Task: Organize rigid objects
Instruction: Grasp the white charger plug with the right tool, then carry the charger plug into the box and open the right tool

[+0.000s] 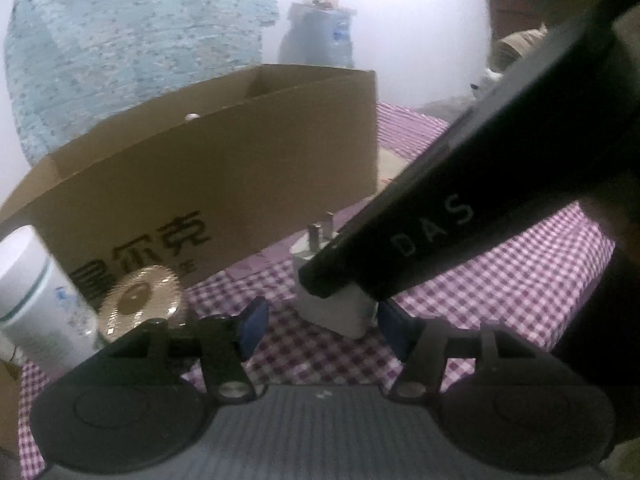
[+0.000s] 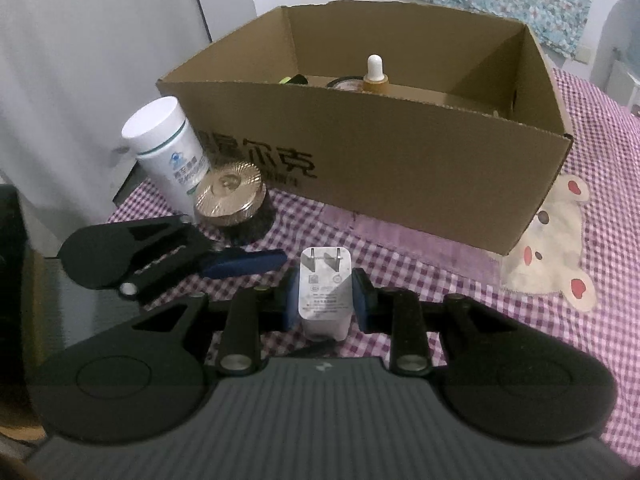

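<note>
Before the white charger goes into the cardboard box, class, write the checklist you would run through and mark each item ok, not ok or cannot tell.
1. Right gripper has the white charger between its pads: ok, both pads press its sides.
2. Left gripper is clear of the charger: ok, open, one finger lies beside it.
3. Cardboard box is open on top: ok.
4. Free room inside the box: ok, right part looks bare beside the dropper bottle.
5. Path to the box: ok, white bottle and gold lid stand off to the left.
6. Charger lifted off the checked cloth: cannot tell.
</note>
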Demonstrator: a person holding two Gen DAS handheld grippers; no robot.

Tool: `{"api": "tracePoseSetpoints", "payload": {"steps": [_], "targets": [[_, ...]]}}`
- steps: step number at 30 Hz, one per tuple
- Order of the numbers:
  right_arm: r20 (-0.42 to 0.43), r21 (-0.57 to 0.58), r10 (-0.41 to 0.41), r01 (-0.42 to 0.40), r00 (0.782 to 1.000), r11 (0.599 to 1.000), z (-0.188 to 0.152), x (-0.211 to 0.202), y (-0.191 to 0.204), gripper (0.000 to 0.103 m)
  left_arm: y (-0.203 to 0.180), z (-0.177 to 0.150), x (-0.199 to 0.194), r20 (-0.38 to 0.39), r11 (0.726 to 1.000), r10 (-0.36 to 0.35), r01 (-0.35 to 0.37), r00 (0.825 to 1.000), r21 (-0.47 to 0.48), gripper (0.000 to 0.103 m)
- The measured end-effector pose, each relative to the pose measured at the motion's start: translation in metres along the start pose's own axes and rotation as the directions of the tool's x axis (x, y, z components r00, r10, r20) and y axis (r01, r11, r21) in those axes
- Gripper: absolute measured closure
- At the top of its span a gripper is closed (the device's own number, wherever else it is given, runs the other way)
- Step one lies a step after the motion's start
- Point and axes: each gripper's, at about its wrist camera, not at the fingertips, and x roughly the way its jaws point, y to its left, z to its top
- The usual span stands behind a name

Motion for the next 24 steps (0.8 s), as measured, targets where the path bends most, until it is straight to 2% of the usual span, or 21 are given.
{"api": "tracePoseSetpoints", "payload": {"steps": [3, 8, 15, 19, 24], "targets": [[-0.008, -0.005, -0.001, 0.001, 1.000, 1.000, 0.000, -0.001, 0.002, 0.077, -0.002, -0.001, 0.005, 0.002, 1.000, -0.027, 0.027, 1.000, 0.001, 0.043], [-0.011, 0.010, 0.014, -0.014, 1.000, 1.000, 0.003, -0.001, 0.001, 0.075, 0.000, -0.004, 0.008, 0.015, 0.999, -0.031, 0.031, 0.999, -0.011, 0.055], [-0.031, 0.007, 0.004, -0.004, 1.000, 1.000, 0.004, 0.009, 0.001, 0.073, 0.004, 0.002, 0.015, 0.021, 0.999, -0.031, 0.032, 0.999, -0.040, 0.055], [-0.025, 0.027, 0.004, -0.003, 1.000, 1.000, 0.004, 0.006, -0.001, 0.076, 0.003, 0.006, 0.010, 0.027, 0.999, -0.024, 0.025, 0.999, -0.043, 0.056], [0.025, 0.004, -0.006, 0.006, 1.000, 1.000, 0.017, -0.018, 0.010, 0.077, 0.008, 0.023, -0.017, 0.091, 0.999, 0.018, -0.014, 0.996, -0.038, 0.056]]}}
